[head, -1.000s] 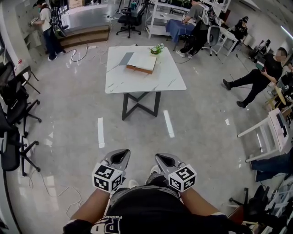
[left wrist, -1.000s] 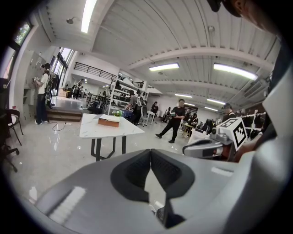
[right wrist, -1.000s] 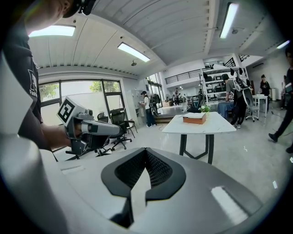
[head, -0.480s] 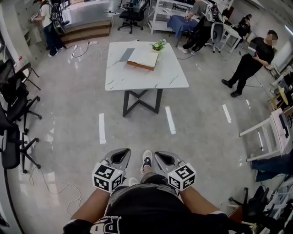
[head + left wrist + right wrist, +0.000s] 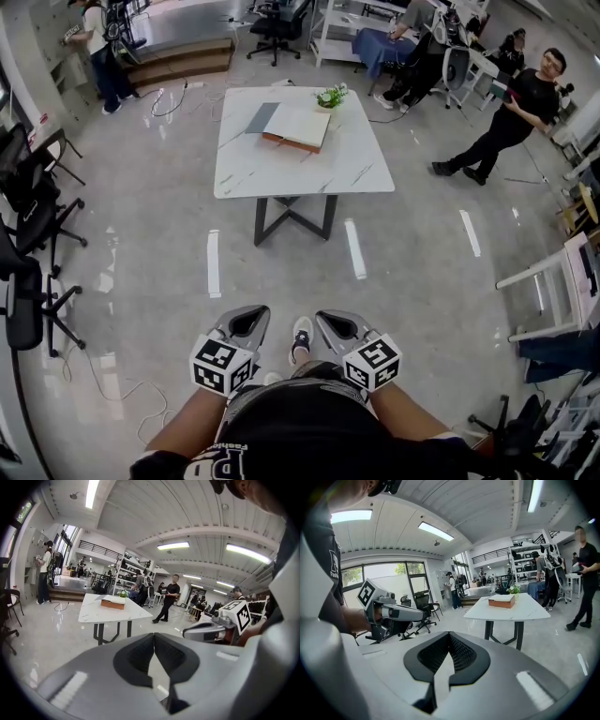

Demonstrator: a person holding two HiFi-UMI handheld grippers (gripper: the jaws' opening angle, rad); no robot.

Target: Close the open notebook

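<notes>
The open notebook (image 5: 297, 126) lies on a white marble-look table (image 5: 291, 169) well ahead of me, its grey cover (image 5: 261, 117) folded out to the left. It also shows far off as a brown-edged block (image 5: 113, 603) in the left gripper view and as the notebook (image 5: 502, 601) in the right gripper view. My left gripper (image 5: 250, 313) and right gripper (image 5: 328, 319) are held close to my body, far short of the table. Both are shut with nothing between the jaws.
A small potted plant (image 5: 331, 97) stands at the table's far edge beside the notebook. Office chairs (image 5: 33, 225) line the left side. A person in black (image 5: 506, 117) walks at the right; another person (image 5: 96, 52) stands far left. Cables (image 5: 103, 394) lie on the floor.
The table has come a little nearer and lower in the head view as I walk toward it. The person in black has stepped left. Both grippers stay shut at my waist.
</notes>
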